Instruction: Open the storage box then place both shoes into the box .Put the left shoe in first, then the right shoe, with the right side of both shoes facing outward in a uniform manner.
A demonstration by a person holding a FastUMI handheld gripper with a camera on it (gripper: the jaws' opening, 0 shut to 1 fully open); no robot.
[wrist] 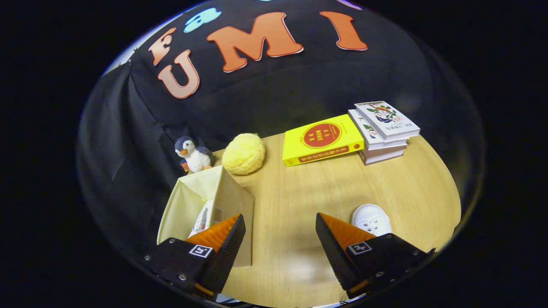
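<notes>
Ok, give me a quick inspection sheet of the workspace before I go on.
Surface: wooden table, bare between the jaws.
Job's things: cream box open, beside one finger, something pale inside, possibly a shoe; white shoe on the table, just beyond the other finger.
Clutter: penguin toy and yellow ball behind the box; yellow book and book stack further back.
Grippers: gripper open, holding nothing.
Cables: nothing seen.
Surroundings: black cloth wall.
</notes>
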